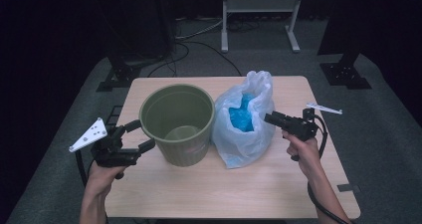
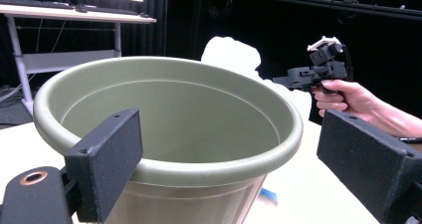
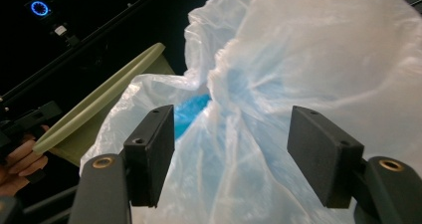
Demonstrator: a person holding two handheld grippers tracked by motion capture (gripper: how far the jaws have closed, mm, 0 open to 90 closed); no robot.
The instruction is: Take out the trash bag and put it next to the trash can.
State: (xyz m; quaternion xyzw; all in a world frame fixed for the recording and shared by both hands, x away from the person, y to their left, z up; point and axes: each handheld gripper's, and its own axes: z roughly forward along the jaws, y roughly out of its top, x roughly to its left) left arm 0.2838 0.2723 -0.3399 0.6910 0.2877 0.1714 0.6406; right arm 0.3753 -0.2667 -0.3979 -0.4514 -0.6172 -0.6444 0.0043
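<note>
On the table point(image 1: 199, 184), both grippers gape: left gripper point(image 1: 135, 135) astride the bucket point(image 1: 177, 122) rim, right gripper point(image 1: 268, 117) at the bag point(image 1: 244, 134); no writing readable.

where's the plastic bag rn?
High view: the plastic bag sits mid-table, touching the right side of the green bucket, with the right claw at its right edge.

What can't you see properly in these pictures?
- Blue thing in the plastic bag: in the high view and the right gripper view the cloudy plastic blurs it, so what it is stays unknown.
- Green bucket bottom: in the left gripper view the near rim hides it.
- Bag's top: the left gripper view shows it washed out white.
</note>
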